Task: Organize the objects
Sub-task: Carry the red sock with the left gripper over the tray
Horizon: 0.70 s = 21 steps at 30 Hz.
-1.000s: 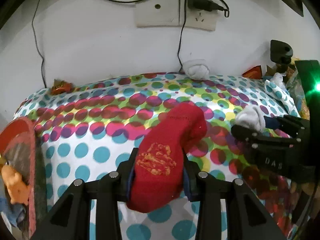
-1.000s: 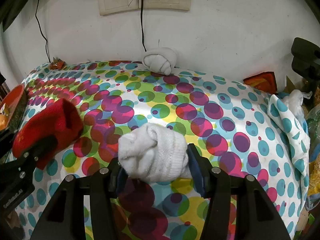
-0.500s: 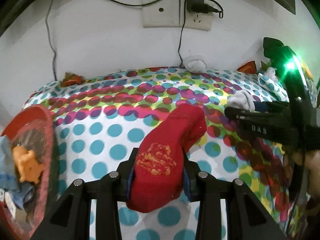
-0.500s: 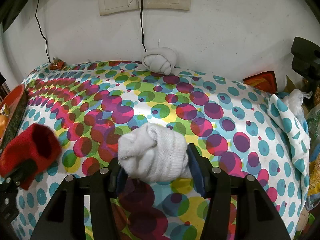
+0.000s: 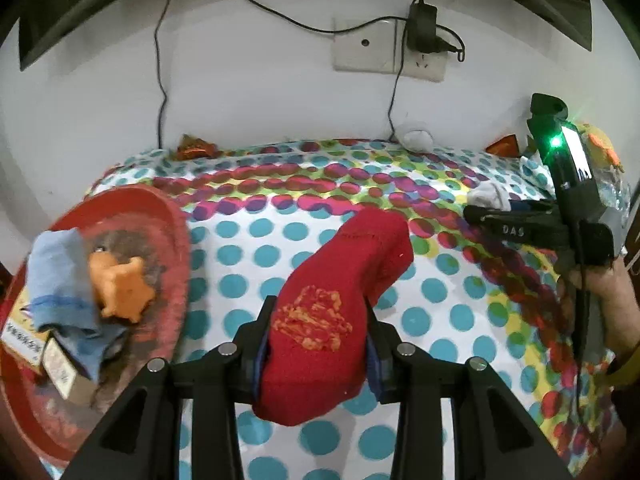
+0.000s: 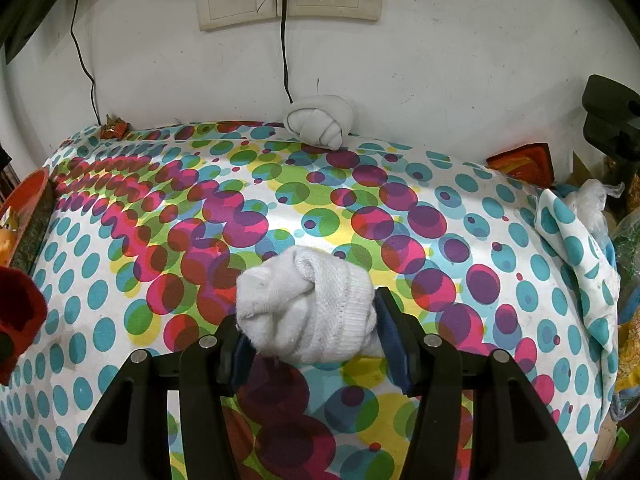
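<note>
Left wrist view: left gripper [image 5: 316, 354] is clamping red sock [image 5: 332, 304], red tray [image 5: 160, 216] at 9 o'clock, probably its target. Right gripper [image 6: 310, 346] is pinching white sock bundle [image 6: 308, 306]; next needs lowering w/ release.

Open dotted surface [image 6: 360, 208] is lying clear through the middle, while a red tray [image 5: 160, 216] is crowding its left edge, a knotted white bundle [image 6: 320, 124] is sitting against the back wall, and clutter [image 6: 592, 216] is lining the right.
</note>
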### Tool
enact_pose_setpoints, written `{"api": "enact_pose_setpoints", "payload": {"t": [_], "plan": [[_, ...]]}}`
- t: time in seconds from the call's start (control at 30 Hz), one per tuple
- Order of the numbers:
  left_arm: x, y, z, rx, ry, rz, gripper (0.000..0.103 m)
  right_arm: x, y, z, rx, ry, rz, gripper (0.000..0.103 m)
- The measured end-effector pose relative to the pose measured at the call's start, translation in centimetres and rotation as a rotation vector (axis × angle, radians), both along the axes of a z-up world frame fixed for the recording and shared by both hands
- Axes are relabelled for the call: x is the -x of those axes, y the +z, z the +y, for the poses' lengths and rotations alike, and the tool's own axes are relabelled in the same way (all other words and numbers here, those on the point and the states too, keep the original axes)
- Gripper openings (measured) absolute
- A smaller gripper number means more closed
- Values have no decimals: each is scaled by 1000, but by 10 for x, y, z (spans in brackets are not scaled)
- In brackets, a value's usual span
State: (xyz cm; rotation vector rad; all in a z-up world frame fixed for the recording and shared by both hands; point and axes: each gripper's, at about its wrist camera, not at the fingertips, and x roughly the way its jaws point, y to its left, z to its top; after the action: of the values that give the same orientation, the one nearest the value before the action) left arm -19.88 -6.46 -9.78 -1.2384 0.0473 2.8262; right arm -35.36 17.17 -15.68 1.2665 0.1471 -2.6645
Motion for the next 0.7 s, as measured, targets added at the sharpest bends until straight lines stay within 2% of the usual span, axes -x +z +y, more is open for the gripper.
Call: {"api": "enact_pose_setpoints", "payload": {"t": [0.17,0.37,0.53,0.7], "plan": [[-17,3,-10,-18,13,-7,38,0,0,0,-1,0,0,52],[-42,21,-27,-57,26,-1,38,0,0,1,-2,0,1,52],[-61,40,-41,-15,49,31,38,0,0,0,-2,0,1,52],[-75,52,-74,7,127,40,38,0,0,0,-2,0,1,52]]}}
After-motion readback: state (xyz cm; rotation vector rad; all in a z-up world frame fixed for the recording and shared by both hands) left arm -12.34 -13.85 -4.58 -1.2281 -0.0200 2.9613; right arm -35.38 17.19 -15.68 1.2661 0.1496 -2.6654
